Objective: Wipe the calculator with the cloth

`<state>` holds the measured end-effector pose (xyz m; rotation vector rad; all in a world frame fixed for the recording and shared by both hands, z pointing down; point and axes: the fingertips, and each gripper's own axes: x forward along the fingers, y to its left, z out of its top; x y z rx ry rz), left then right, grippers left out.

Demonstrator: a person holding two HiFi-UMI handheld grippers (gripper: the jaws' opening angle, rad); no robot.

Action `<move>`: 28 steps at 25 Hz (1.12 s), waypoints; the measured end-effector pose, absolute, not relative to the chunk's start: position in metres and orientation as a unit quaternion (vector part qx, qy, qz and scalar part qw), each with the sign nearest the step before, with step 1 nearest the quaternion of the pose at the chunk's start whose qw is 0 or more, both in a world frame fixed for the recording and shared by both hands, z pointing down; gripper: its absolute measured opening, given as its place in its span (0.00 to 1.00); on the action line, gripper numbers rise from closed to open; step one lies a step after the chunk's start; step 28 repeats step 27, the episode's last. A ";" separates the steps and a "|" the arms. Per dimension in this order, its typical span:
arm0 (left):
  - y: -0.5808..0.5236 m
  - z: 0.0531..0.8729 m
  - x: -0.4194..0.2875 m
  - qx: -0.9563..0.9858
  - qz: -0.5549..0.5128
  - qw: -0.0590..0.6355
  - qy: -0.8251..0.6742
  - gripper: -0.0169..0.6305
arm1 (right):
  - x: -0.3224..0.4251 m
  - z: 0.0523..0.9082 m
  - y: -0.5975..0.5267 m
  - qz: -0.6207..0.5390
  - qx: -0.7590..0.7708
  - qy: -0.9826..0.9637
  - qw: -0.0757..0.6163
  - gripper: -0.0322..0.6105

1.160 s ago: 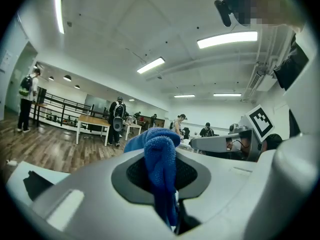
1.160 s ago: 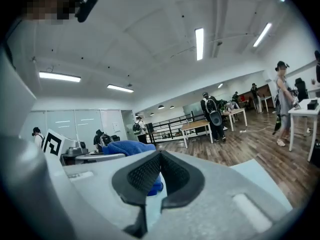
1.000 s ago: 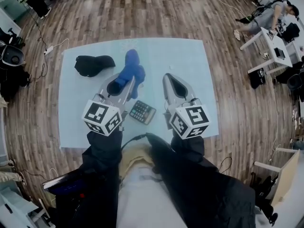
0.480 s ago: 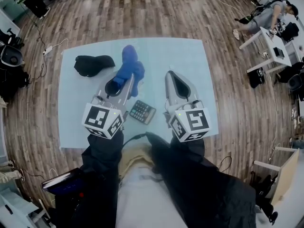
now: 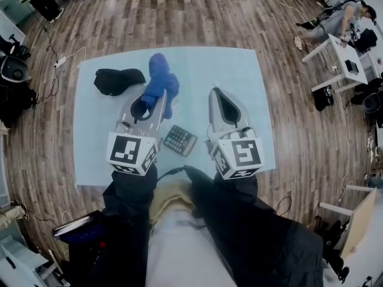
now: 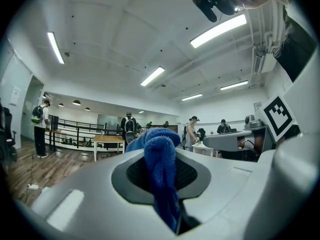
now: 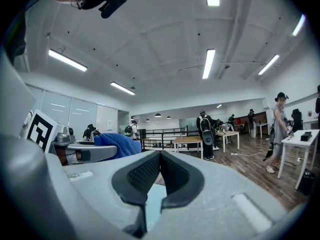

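Obs.: left claw clamped on the blue terry cloth, right claw pinched closed on nothing, small dark rectangular calculator lying flat on the pale blue counter between the two claws.

Calculator: dark, rectangular, lying flat and skewed on pale blue mat.
Cloth: blue, bunched, pinched between left gripper jaws, apart from calculator.
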<state>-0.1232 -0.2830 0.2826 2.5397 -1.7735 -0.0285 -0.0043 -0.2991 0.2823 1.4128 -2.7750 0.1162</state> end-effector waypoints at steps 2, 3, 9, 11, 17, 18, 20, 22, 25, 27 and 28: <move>-0.283 0.282 -0.125 0.816 -0.008 0.020 -0.577 0.12 | -0.005 0.282 -0.299 0.036 0.455 -0.890 0.013 0.05; -0.284 0.282 -0.126 0.815 -0.008 0.019 -0.579 0.12 | -0.004 0.282 -0.300 0.035 0.456 -0.889 0.013 0.05; -0.284 0.277 -0.126 0.808 -0.003 0.005 -0.589 0.12 | -0.003 0.281 -0.300 0.034 0.458 -0.888 0.014 0.05; -0.284 0.278 -0.124 0.809 0.000 0.003 -0.588 0.12 | -0.004 0.281 -0.300 0.033 0.458 -0.888 0.016 0.05; -0.284 0.281 -0.122 0.810 0.006 0.000 -0.586 0.12 | -0.005 0.283 -0.300 0.028 0.457 -0.889 0.018 0.05; -0.284 0.281 -0.122 0.810 0.007 0.000 -0.586 0.12 | -0.005 0.283 -0.300 0.028 0.457 -0.889 0.018 0.05; -0.284 0.282 -0.122 0.810 0.007 0.000 -0.586 0.12 | -0.005 0.283 -0.300 0.027 0.457 -0.889 0.019 0.05; -0.284 0.283 -0.122 0.811 0.008 0.001 -0.586 0.12 | -0.005 0.283 -0.300 0.027 0.457 -0.889 0.019 0.05; -0.284 0.286 -0.121 0.812 0.010 0.003 -0.584 0.12 | -0.007 0.285 -0.300 0.029 0.456 -0.889 0.019 0.05; -0.283 0.288 -0.121 0.812 0.012 0.005 -0.583 0.12 | -0.008 0.287 -0.299 0.030 0.455 -0.890 0.020 0.05; -0.283 0.288 -0.121 0.812 0.012 0.005 -0.583 0.12 | -0.008 0.287 -0.299 0.030 0.455 -0.890 0.020 0.05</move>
